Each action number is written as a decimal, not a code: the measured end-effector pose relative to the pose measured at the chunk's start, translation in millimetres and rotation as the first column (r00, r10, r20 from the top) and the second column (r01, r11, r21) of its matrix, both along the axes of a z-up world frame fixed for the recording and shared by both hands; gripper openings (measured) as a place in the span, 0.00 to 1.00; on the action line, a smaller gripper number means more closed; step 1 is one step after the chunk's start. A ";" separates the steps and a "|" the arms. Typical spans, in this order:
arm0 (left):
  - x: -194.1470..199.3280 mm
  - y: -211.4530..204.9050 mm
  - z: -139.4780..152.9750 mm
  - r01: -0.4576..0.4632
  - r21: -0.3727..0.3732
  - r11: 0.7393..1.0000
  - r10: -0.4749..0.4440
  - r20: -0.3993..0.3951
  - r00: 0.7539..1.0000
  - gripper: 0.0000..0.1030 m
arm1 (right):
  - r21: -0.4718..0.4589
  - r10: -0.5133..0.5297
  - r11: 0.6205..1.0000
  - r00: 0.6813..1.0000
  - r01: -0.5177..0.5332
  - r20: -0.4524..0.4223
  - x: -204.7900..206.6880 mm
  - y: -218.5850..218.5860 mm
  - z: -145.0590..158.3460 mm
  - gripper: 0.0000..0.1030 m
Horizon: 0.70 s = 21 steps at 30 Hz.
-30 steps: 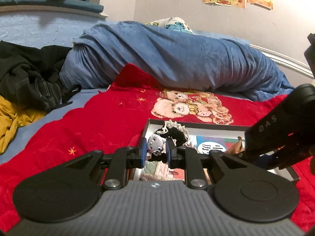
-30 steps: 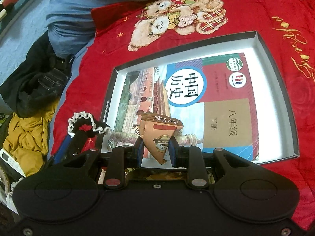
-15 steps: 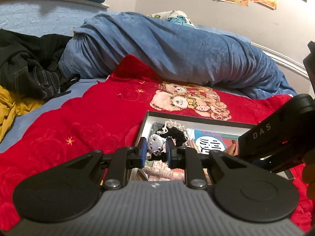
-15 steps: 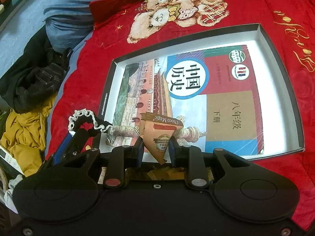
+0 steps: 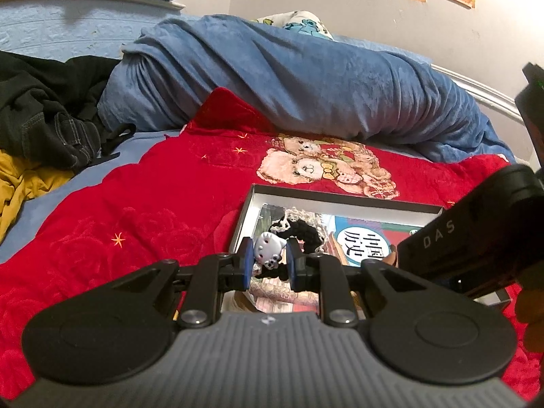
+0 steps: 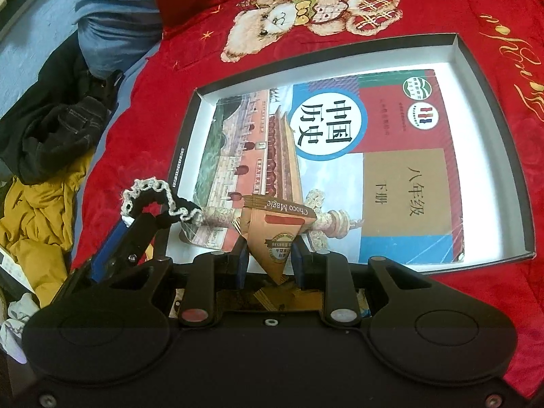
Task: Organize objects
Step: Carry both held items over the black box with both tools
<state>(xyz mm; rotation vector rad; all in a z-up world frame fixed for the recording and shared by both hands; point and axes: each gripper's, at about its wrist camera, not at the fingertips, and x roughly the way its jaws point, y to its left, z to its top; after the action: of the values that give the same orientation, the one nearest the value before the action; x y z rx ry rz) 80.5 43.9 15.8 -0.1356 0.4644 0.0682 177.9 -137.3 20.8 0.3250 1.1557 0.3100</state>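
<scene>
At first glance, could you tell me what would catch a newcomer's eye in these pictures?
A shallow box lies on the red bear-print blanket, with a history textbook flat inside it. The right gripper pinches a brown Choco Magic packet above the book. To its left, the left gripper clamps a black scrunchie with a grey cat charm over the box's corner.

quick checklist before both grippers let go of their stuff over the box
1. Left gripper clamped on black lace-trimmed scrunchie with grey cat charm: ok.
2. Right gripper clamped on brown triangular Choco Magic snack packet: ok.
3. Packet over shallow black-rimmed white box: ok.
4. Scrunchie fully inside box edge: cannot tell.
5. Red history textbook lying flat in box: ok.
6. Grippers apart from each other: ok.
</scene>
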 end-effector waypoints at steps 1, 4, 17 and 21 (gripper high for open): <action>0.4 -0.2 -0.5 0.000 0.002 1.000 0.000 -0.002 1.000 0.23 | 0.000 0.002 1.000 1.000 -0.002 0.002 0.1 0.2 0.2 0.25; 1.6 -0.6 -2.4 0.005 0.002 1.000 -0.005 -0.012 1.000 0.23 | -0.004 0.003 1.000 1.000 -0.003 0.006 0.9 1.0 0.6 0.25; 3.9 -1.6 -7.6 0.008 0.006 1.000 -0.007 -0.038 0.999 0.23 | -0.007 0.000 1.000 1.000 0.001 0.002 1.9 -0.7 -1.4 0.25; 3.5 -3.1 -7.9 0.011 0.013 1.000 -0.010 -0.033 0.999 0.23 | -0.014 -0.008 1.000 1.000 0.008 -0.001 2.5 -1.6 -1.6 0.25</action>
<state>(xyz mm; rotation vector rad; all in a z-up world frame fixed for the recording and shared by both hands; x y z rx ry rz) 84.0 40.8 7.8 -0.1191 0.4973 0.0634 180.4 -138.9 19.2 0.3178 1.1564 0.2946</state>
